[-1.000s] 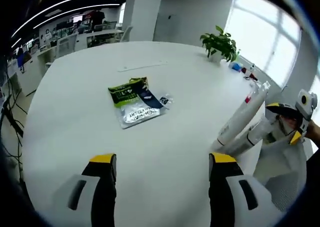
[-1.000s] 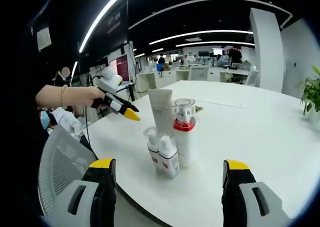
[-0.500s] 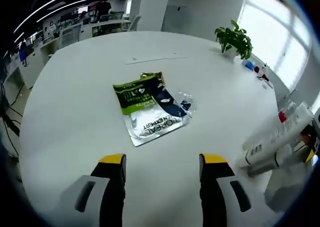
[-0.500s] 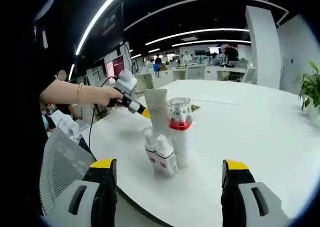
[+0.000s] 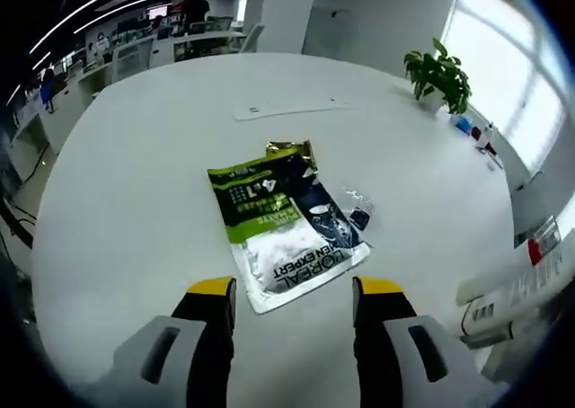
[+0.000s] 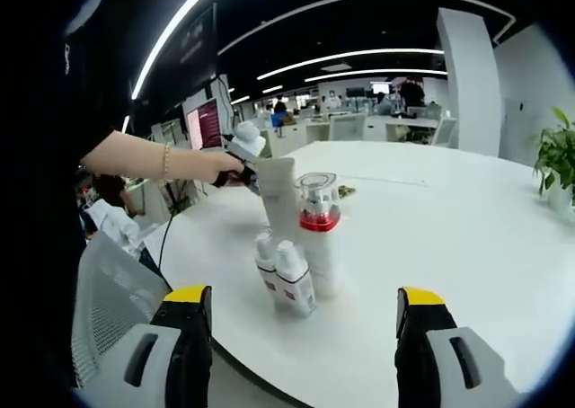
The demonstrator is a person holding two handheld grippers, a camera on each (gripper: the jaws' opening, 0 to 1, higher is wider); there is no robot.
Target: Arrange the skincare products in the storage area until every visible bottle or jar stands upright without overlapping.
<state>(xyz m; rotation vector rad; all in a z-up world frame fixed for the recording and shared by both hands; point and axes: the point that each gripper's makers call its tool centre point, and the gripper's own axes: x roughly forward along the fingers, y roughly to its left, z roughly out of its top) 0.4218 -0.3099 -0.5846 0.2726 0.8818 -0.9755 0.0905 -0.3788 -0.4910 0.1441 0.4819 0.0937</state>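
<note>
4 containers [image 6: 296, 246] stand upright, clustered near the table [image 6: 467, 246] edge. Foil sachet [image 5: 283, 233] lies flat mid-table, unhandled. Left gripper [image 5: 292, 291] gapes before it; right gripper [image 6: 301, 300] spread, empty.

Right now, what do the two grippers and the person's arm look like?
Both the left gripper and right gripper have grey jaws with black inner faces and yellow tips. The person's hand wears a beaded bracelet at the wrist.
</note>
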